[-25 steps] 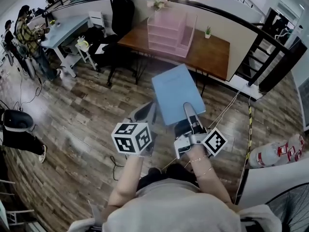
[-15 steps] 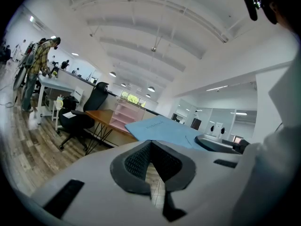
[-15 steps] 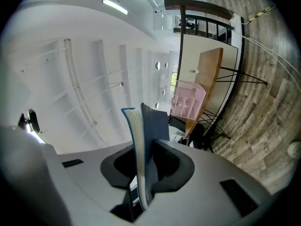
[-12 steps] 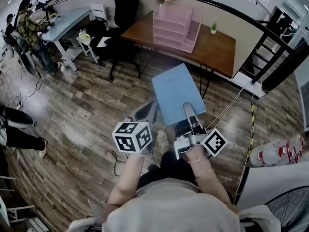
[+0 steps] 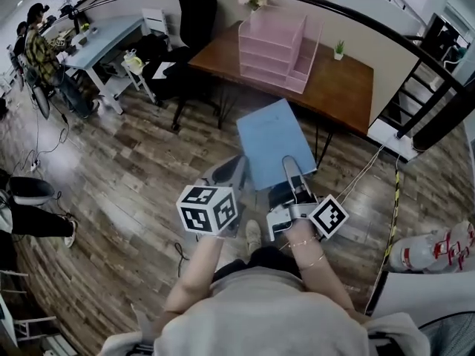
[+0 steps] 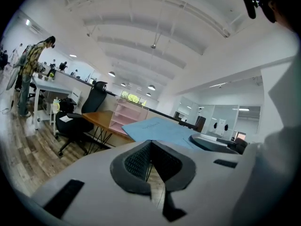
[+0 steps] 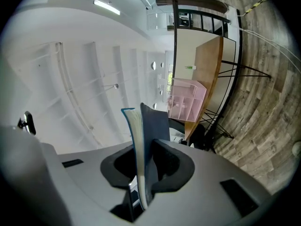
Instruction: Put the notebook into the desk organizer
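Your right gripper (image 5: 292,173) pinches the notebook (image 5: 269,147) by its near edge, with the pads pressed on both covers. The notebook juts out flat and face up beyond the jaws. Its long axis runs from the jaws toward the far side.

The organizer (image 5: 276,41) stands on the desk (image 5: 338,87), almost straight along that axis. It is well apart from the notebook's far edge, with floor (image 5: 133,162) between them. The coming move turns on that line: I judge you need only carry the notebook far, leading with its free edge.

The organizer has 3 shelves on its left and a taller bay on its right, so line the notebook up with whichever you choose.

Your left gripper (image 5: 228,175) hangs just left of the right one. Its jaws are pressed together on nothing, and it is no nearer the organizer.
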### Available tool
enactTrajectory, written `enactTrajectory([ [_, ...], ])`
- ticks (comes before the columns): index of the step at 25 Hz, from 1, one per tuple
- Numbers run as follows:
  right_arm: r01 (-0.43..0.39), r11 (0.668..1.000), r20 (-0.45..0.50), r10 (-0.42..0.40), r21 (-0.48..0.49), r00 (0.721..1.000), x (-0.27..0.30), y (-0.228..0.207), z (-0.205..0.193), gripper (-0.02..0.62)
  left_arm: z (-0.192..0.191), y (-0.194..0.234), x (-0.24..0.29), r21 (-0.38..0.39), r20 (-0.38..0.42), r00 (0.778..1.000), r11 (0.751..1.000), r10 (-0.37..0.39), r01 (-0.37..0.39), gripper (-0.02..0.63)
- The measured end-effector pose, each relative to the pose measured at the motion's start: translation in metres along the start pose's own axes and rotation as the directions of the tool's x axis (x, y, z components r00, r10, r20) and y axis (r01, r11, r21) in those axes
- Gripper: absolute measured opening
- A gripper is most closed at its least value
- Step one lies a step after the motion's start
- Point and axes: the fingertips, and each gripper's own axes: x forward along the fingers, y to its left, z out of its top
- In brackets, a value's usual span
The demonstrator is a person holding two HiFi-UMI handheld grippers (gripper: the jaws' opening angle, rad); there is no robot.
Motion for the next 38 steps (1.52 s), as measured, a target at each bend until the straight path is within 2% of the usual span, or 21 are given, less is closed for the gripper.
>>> enactTrajectory([
  [4,-0.006,1.000,-0.010,0.006,0.008,1.000,0.049,-0.011,0.020,0.069,0.019,0.014,0.031,-0.003,0.014,1.000,1.000,-0.007,0.007,0.009],
  [10,-0.056,0.997,-0.044,0.058,0.050,0.997,0.111,-0.019,0.036,0.069,0.051,0.049,0.068,0.012,0.039,0.997,0.997,0.073,-0.074,0.009],
  [13,-0.040,0.996,-0.042,0.044,0.085,0.998,0.125,-0.031,0.040,0.069,0.058,0.057,0.085,0.021,0.037,0.995,0.995,0.095,-0.096,0.009],
  [17,-0.018,0.997,-0.065,0.023,0.079,0.998,0.131,-0.042,0.042,0.069,0.061,0.063,0.098,0.004,0.034,0.994,0.994,0.105,-0.106,0.009],
  [26,0.022,0.996,-0.047,-0.018,0.081,0.999,0.148,-0.066,0.064,0.069,0.067,0.072,0.141,-0.011,0.023,0.997,0.997,0.076,-0.076,0.009],
  [33,0.011,0.997,-0.009,-0.010,0.080,1.000,0.182,-0.075,0.074,0.069,0.077,0.099,0.172,-0.033,0.014,0.999,0.999,0.039,-0.039,0.009],
  [38,0.046,0.997,0.037,-0.048,0.062,0.998,0.214,-0.089,0.081,0.069,0.092,0.123,0.203,-0.051,0.004,1.000,0.999,-0.010,0.010,0.009],
])
